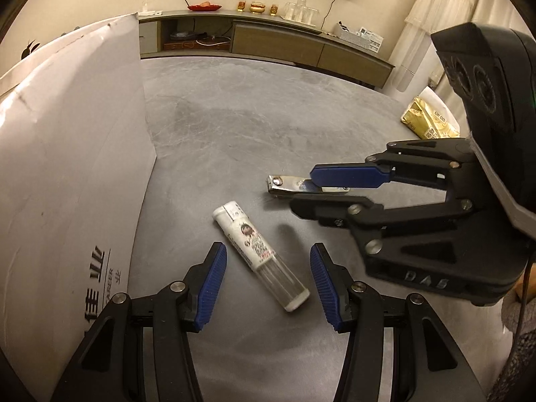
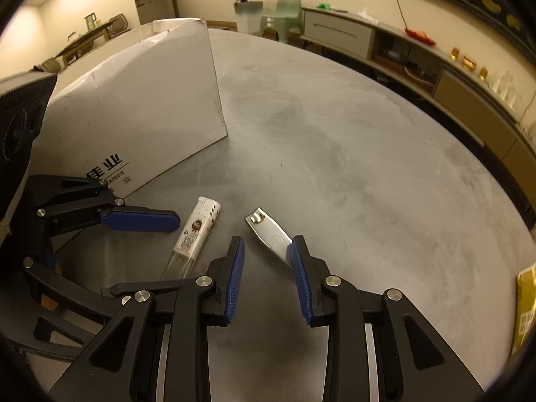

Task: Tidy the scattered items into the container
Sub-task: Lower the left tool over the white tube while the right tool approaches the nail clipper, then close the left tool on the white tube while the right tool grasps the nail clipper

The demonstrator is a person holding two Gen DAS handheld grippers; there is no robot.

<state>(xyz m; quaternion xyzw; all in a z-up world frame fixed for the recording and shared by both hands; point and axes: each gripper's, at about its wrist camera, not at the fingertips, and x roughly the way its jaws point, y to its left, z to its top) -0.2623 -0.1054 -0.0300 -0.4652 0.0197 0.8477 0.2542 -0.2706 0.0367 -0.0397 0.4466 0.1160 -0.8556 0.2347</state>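
A white lighter (image 1: 258,248) (image 2: 196,231) with a clear body lies on the grey table (image 1: 251,117), between the fingers of my open left gripper (image 1: 268,251) (image 2: 187,251), touching neither pad. Just right of it lies a metal nail clipper (image 1: 284,184) (image 2: 266,229). My right gripper (image 2: 267,241) (image 1: 303,190) is open around the clipper's near end, and its right pad (image 2: 299,274) is close against the clipper. A tall white cardboard box (image 1: 67,167) (image 2: 134,100) with black lettering stands at the left of both grippers.
A gold foil packet (image 1: 425,120) (image 2: 524,308) lies near the table's right edge. The round table top (image 2: 335,134) stretches bare beyond the items. A long low sideboard (image 1: 274,43) runs along the far wall.
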